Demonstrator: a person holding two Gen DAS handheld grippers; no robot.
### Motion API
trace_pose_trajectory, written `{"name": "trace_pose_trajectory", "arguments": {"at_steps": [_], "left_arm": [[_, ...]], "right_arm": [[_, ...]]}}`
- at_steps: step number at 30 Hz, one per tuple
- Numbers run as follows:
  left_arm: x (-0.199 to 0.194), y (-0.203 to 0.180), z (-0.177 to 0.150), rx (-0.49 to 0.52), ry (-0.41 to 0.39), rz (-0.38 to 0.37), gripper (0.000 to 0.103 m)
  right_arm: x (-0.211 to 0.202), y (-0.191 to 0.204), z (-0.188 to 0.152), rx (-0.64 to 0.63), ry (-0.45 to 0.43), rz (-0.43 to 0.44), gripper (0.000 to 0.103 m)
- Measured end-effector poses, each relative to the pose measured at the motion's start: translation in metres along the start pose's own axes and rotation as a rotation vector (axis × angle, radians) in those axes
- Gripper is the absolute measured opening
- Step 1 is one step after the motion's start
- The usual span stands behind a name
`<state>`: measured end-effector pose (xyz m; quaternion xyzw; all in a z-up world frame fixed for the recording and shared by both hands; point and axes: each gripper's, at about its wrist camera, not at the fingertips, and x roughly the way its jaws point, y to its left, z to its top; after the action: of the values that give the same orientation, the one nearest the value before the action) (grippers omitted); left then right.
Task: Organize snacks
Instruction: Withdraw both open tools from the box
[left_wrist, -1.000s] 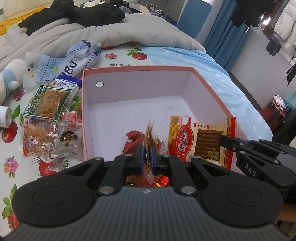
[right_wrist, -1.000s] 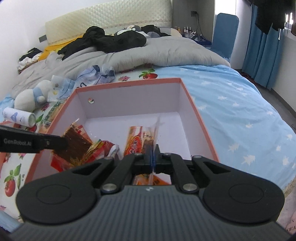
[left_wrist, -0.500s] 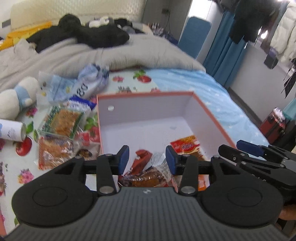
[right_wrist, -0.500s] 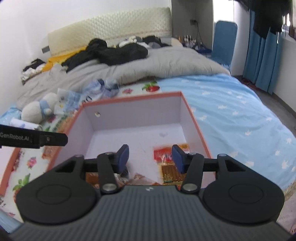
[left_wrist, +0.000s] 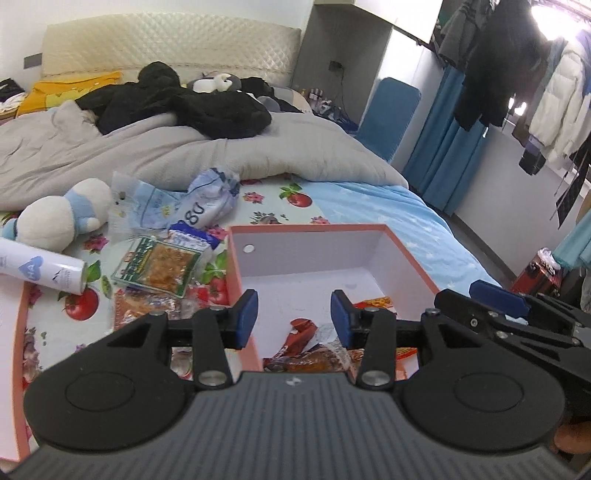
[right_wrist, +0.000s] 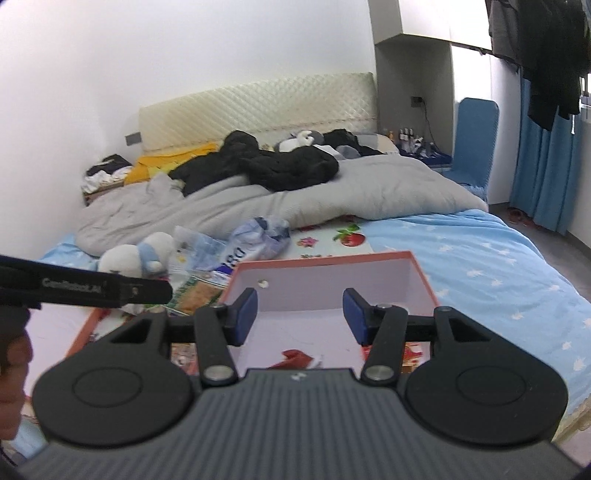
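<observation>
Several crinkly red snack packets (left_wrist: 306, 345) fill the pink-rimmed box (left_wrist: 410, 254).

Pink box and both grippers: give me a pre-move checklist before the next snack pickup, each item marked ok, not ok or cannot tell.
1. Left gripper empty, jaws apart: ok.
2. Right gripper empty, jaws apart: ok.
3. Dropped snacks lie inside the pink box, including the red packet: ok.
4. Box has bare floor left at the back: ok.
5. Next target reachable: the green-edged snack pack lies flat on the fruit-print cloth left of the box, nothing on top: ok.
6. Packs below it partly hidden by the left gripper: cannot tell how they lie.
</observation>
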<state>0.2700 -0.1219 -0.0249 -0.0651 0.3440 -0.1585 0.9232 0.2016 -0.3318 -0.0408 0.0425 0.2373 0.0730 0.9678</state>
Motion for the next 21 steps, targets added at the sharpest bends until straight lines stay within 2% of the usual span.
{"name": "trace_pose_trajectory", "arguments": {"at_steps": [7,11,13,15,21], "left_arm": [[-0.023,0.023,-0.016,-0.008,-0.020,0.030,0.049],[-0.030,0.034,-0.029,-0.007,-0.012,0.068,0.053],[-0.034,0.042,-0.035,-0.013,-0.012,0.071,0.056],[-0.035,0.050,-0.042,-0.018,-0.007,0.082,0.063],[-0.040,0.080,-0.062,-0.039,0.026,0.119,0.072]], "right_arm": [[-0.007,0.029,-0.011,0.000,-0.016,0.029,0.054],[-0.008,0.044,-0.022,0.007,-0.015,0.029,0.054],[-0.006,0.051,-0.029,0.007,-0.002,0.031,0.054],[-0.004,0.057,-0.037,0.009,0.013,0.032,0.054],[-0.002,0.080,-0.062,0.023,0.046,0.033,0.054]]}}
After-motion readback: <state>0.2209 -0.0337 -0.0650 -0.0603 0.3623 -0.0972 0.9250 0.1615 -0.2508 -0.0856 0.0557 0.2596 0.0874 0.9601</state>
